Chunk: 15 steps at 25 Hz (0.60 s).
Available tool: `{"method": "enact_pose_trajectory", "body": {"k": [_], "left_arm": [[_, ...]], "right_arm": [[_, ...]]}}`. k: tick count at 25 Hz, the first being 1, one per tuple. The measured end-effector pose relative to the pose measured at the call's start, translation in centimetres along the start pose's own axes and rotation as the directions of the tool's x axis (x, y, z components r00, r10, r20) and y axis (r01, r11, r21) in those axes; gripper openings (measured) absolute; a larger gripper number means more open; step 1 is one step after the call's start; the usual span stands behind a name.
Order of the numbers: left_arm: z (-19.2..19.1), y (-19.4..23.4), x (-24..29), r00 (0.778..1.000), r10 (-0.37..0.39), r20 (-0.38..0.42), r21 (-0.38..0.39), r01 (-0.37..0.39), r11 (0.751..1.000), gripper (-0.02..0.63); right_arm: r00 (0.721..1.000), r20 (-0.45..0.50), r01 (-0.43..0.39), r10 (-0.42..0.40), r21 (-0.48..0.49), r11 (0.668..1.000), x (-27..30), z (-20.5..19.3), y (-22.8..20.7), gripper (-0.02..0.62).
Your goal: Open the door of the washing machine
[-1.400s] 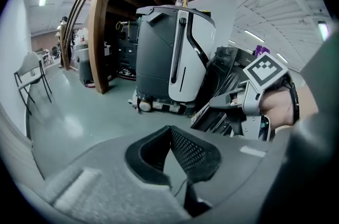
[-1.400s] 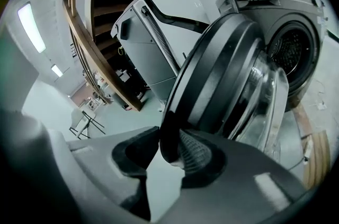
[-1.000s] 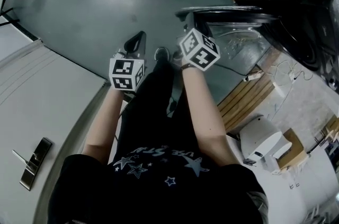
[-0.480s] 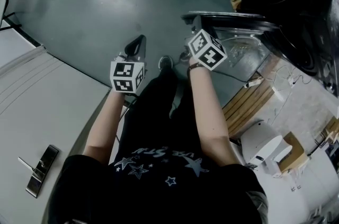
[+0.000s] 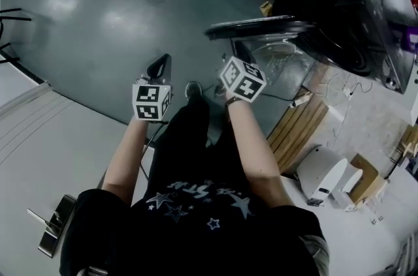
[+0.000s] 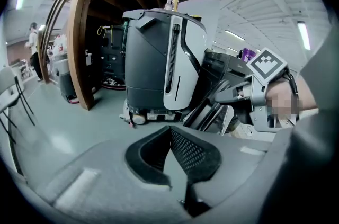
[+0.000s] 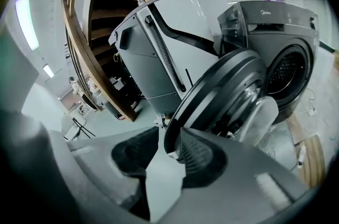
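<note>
The dark front-loading washing machine [image 7: 280, 59] stands with its round door [image 7: 222, 96] swung open; in the head view the door [image 5: 261, 27] shows edge-on above its glass bowl [image 5: 287, 56]. My right gripper [image 7: 168, 135] is open at the door's lower rim. Its jaws have just been opening, and the rim's edge sits between them against the right pad [image 7: 198, 157], clear of the left one. From above, the right gripper [image 5: 236, 54] is just under the door. My left gripper [image 6: 170, 130] is shut on nothing, in the air to the left [image 5: 160, 66].
A large white and black machine [image 6: 159, 59] stands left of the washer beside a curved wooden beam [image 6: 79, 48]. Wooden slats [image 5: 297, 124] and a white device [image 5: 323, 177] lie to my right. A white door panel with a handle [image 5: 52, 229] is at lower left.
Both grippers have risen a little. The head view has shifted, showing more of the washing machine's drum opening. The door is open throughout.
</note>
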<state>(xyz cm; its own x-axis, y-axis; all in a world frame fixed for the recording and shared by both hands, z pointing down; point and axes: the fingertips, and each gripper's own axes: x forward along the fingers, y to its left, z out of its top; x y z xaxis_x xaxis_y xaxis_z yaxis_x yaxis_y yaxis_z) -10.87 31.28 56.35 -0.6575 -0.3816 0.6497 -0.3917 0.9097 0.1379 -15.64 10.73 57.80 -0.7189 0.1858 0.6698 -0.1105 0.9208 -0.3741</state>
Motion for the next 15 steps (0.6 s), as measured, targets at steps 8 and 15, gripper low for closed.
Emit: {"method": "enact_pose_trajectory", "body": {"k": [8,15], "left_arm": [[3.3,-3.7,-2.6,0.999,0.024,0.04,0.018,-0.024,1.0,0.011],[5.9,-10.5,-4.9,0.995,0.011,0.102,0.027,-0.013,1.0,0.011]], "right_arm": [[0.998,0.06,0.001,0.004,-0.074,0.997,-6.4,4.6,-4.1,0.103],[0.989,0.147,-0.009,0.03,-0.142,0.99,-13.8,8.6,-8.0,0.091]]}}
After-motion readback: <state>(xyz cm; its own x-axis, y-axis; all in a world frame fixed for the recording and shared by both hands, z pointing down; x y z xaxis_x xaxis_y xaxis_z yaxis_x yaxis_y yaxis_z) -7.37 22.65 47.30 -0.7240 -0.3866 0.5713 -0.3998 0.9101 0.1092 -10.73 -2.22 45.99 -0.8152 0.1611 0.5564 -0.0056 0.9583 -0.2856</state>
